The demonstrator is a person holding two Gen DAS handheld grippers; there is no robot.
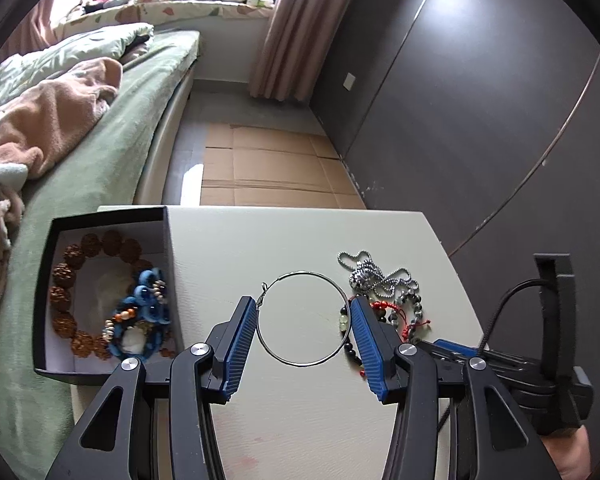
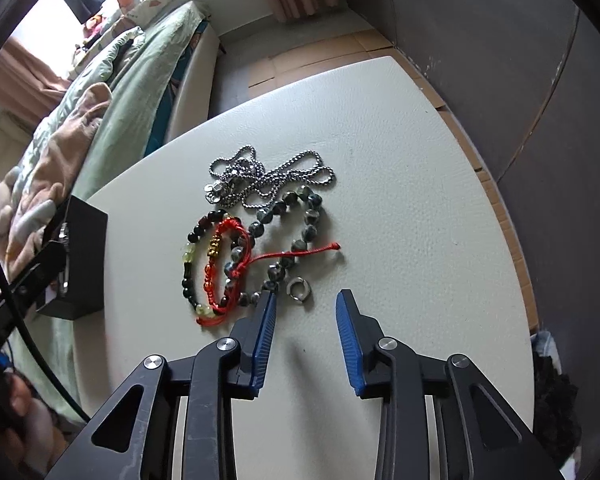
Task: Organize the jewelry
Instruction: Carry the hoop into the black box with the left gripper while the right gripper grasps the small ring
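My left gripper [image 1: 302, 300] is shut on a large thin silver hoop earring [image 1: 300, 273], its blue pads pressing the hoop's two sides above the table. To its left stands an open black box [image 1: 46, 300] holding a brown bead bracelet [image 1: 66, 272] and blue bead jewellery [image 1: 148, 308]. My right gripper [image 2: 306, 296] points down at the table, open. A small silver ring [image 2: 299, 290] lies between its fingertips, nearer the left one and untouched. Just beyond it lie a dark marbled bead bracelet [image 2: 296, 224], a red cord bracelet [image 2: 224, 264], a dark-and-green bead bracelet [image 2: 190, 268] and a silver ball chain [image 2: 268, 178].
The jewellery lies on a cream table [image 2: 420, 200]. A bed with green sheets and a pink blanket [image 1: 52, 120] runs along the left. Flattened cardboard [image 1: 268, 168] covers the floor beyond the table. A dark wall [image 1: 480, 100] stands on the right.
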